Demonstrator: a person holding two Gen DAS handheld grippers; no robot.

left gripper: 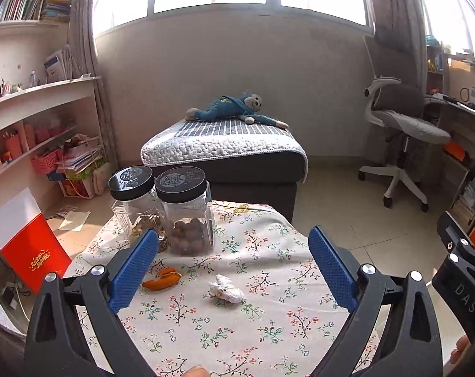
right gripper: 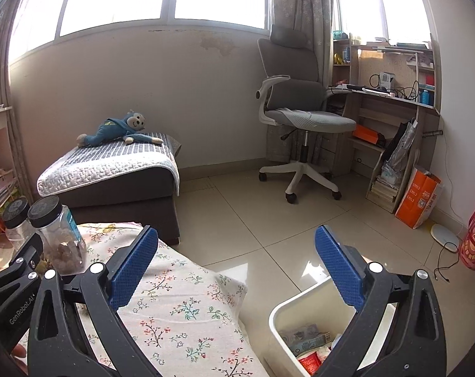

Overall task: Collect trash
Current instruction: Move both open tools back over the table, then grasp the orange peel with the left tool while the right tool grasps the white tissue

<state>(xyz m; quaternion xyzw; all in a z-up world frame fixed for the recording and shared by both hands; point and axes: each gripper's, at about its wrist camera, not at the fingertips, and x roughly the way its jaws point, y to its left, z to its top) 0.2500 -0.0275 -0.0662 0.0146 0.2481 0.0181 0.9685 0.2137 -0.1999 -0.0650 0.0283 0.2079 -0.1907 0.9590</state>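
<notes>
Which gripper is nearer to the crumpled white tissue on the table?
Left. The left gripper hangs open directly over the crumpled white tissue. The right gripper is off the table's edge, above the trash bin.

bin [right gripper: 279, 320] cut off by frame edge | contents [right gripper: 306, 336] perhaps wrappers, partly hidden

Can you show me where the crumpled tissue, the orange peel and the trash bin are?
crumpled tissue [left gripper: 226, 289]: left wrist view, on its white middle.
orange peel [left gripper: 162, 279]: left wrist view, on the curled strip's middle.
trash bin [right gripper: 276, 314]: right wrist view, on its white rim.
</notes>
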